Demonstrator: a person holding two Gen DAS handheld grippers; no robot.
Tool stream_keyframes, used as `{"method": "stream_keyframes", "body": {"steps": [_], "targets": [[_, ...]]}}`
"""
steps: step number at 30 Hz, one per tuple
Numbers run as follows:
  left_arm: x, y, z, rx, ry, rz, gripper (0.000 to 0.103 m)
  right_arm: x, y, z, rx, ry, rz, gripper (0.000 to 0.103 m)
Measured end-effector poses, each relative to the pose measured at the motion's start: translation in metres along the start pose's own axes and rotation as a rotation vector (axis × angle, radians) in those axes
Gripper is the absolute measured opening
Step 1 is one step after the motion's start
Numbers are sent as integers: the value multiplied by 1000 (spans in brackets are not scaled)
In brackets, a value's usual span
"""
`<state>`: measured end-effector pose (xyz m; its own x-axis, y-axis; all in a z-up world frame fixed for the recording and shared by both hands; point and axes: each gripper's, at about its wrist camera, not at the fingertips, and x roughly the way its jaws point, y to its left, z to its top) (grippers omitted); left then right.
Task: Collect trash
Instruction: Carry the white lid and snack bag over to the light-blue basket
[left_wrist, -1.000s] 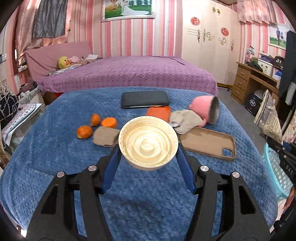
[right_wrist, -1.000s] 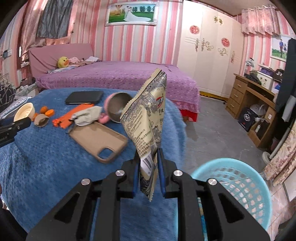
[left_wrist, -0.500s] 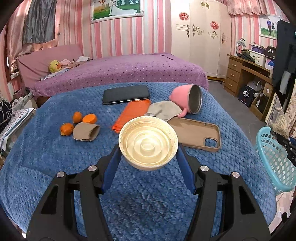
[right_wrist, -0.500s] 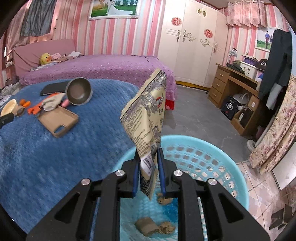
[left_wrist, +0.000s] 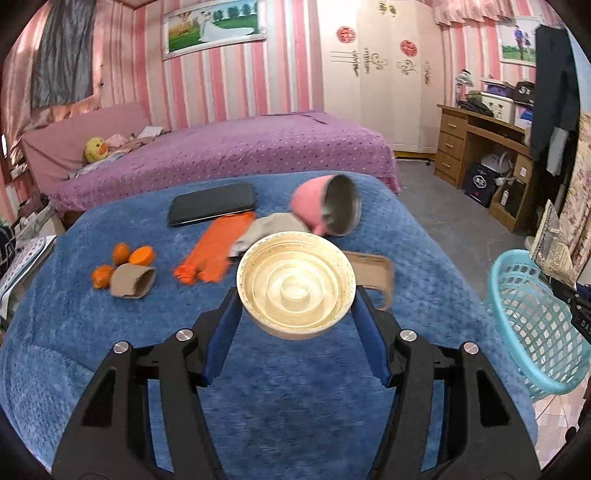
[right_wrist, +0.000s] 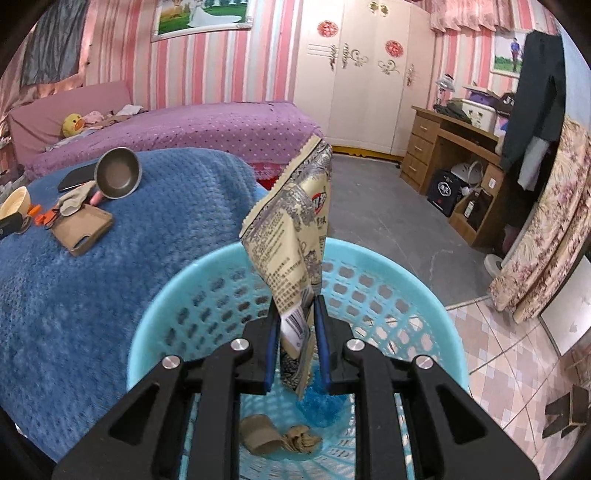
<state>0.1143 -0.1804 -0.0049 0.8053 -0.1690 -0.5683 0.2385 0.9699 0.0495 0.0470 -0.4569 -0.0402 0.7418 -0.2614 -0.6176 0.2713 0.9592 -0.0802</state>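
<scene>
My left gripper (left_wrist: 296, 317) is shut on a cream paper bowl (left_wrist: 296, 286), held above the blue blanket (left_wrist: 277, 406). My right gripper (right_wrist: 295, 332) is shut on a beige printed snack wrapper (right_wrist: 295, 236), held upright over the light blue trash basket (right_wrist: 177, 295). Crumpled brown paper (right_wrist: 277, 439) and something blue lie in the basket's bottom. The basket also shows in the left wrist view (left_wrist: 535, 325), on the floor to the right of the bed. On the blanket lie orange peels (left_wrist: 125, 258) and a brown paper sleeve (left_wrist: 131, 282).
On the blanket lie a black phone (left_wrist: 212, 203), an orange cloth (left_wrist: 216, 251), a beige cloth (left_wrist: 269, 229), a tipped pink cup (left_wrist: 325, 208) and a tan phone case (left_wrist: 373, 273). A purple bed stands behind. A wooden desk (right_wrist: 450, 147) stands at the right.
My right gripper has swung right off the bed with the wrapper and now hangs over the basket. My left gripper with the bowl has shifted right, bringing the basket into its view.
</scene>
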Motion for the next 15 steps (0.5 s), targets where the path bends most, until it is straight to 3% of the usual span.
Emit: {"method": "stream_keyframes", "body": {"steps": [4,15], "targets": [[5,-34,-2,-12,21,-86,59,3,-15,-4,13,18,-20,19],[11,-146,-5,96,27,-210,59,5,-61,-9,99,20,-42,19]]}}
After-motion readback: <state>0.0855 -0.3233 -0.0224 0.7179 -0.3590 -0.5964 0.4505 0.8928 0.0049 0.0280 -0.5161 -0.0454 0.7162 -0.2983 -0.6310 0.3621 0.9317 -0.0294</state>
